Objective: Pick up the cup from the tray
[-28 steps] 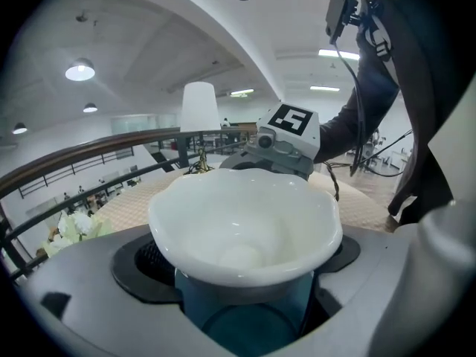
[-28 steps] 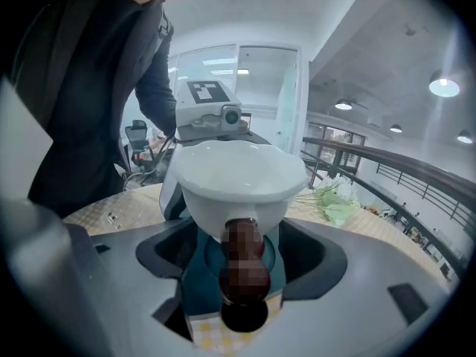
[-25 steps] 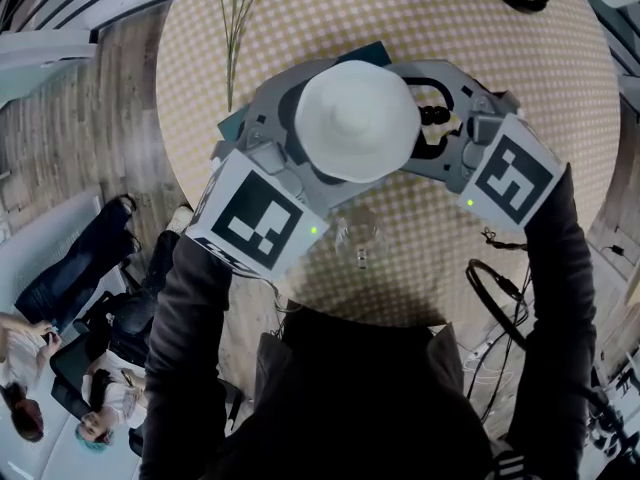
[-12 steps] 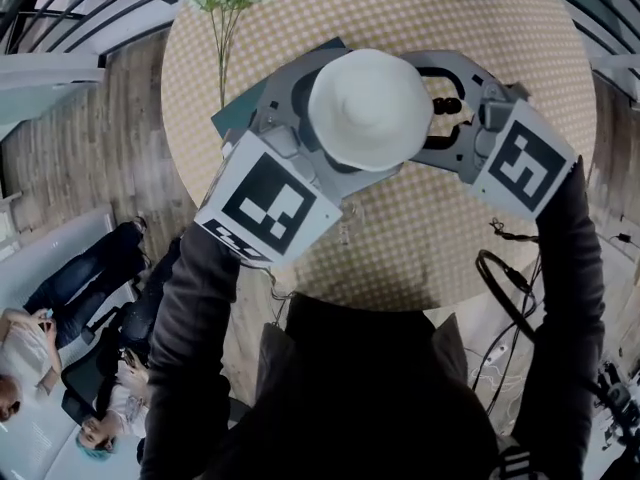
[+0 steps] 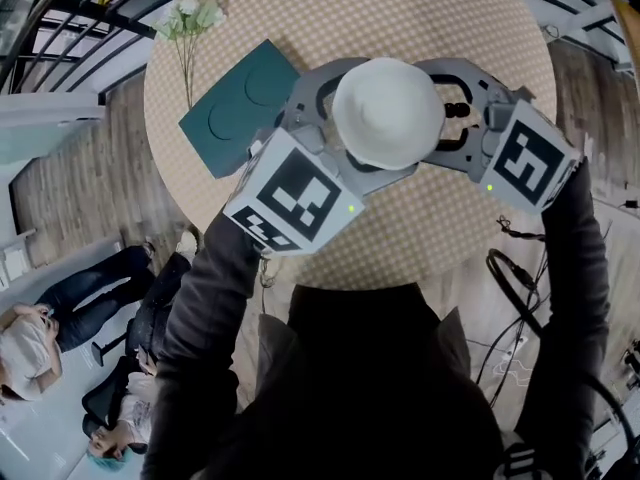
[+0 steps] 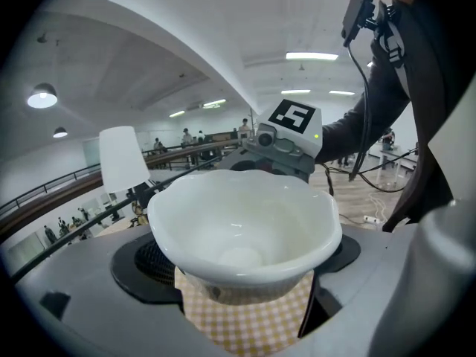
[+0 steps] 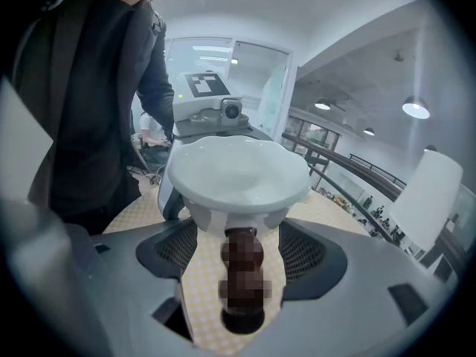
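Observation:
A white cup [image 5: 388,113] with a wavy rim hangs in the air above the round checked table [image 5: 420,228]. My left gripper [image 5: 345,133] is shut on the cup's lower body [image 6: 242,229], whose base fills the gap between the jaws [image 6: 245,292]. My right gripper [image 5: 455,116] faces it from the other side. It stands open, and the cup's dark handle [image 7: 242,266] lies between its fingers with a gap on each side. The teal tray [image 5: 240,103] lies bare on the table to the left of the cup.
A sprig of white flowers [image 5: 190,18] lies at the table's far left beside the tray. Cables [image 5: 515,278] trail on the wooden floor to the right. People sit below at the lower left [image 5: 40,338]. A white lampshade [image 6: 123,158] stands nearby.
The cup and both grippers have moved right, off the teal tray, which now shows whole and bare. The view has shifted too, and the small glass object near the table's front edge is hidden.

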Available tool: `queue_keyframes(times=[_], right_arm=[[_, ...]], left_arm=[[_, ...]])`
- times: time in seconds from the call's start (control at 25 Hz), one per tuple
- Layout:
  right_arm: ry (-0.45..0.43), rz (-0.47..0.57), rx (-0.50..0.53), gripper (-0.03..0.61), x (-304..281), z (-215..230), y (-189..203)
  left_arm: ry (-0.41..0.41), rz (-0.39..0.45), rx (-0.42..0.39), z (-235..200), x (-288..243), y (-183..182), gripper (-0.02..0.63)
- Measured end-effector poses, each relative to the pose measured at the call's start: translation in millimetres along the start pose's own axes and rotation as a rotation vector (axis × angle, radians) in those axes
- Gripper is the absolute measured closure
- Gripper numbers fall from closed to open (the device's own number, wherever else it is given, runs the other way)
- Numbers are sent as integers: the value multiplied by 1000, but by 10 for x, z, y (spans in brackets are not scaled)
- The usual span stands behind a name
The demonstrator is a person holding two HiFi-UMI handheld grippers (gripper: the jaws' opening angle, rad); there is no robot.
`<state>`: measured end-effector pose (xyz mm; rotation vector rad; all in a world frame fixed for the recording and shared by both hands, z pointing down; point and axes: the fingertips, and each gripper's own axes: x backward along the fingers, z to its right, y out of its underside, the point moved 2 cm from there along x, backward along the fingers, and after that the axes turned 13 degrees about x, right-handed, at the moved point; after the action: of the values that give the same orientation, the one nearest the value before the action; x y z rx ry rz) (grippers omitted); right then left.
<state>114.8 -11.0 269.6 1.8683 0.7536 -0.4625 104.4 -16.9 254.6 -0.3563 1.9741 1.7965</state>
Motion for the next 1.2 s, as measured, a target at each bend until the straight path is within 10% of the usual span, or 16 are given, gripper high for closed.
queue_keyframes(times=[0.44, 1.2], right_arm=[[17, -65, -110, 241, 222, -754, 480], [16, -106, -243, 241, -53, -939, 1172]], left_arm=[[118, -37, 12, 641, -608, 286, 91], [224, -128, 39, 526, -1214, 745, 91]])
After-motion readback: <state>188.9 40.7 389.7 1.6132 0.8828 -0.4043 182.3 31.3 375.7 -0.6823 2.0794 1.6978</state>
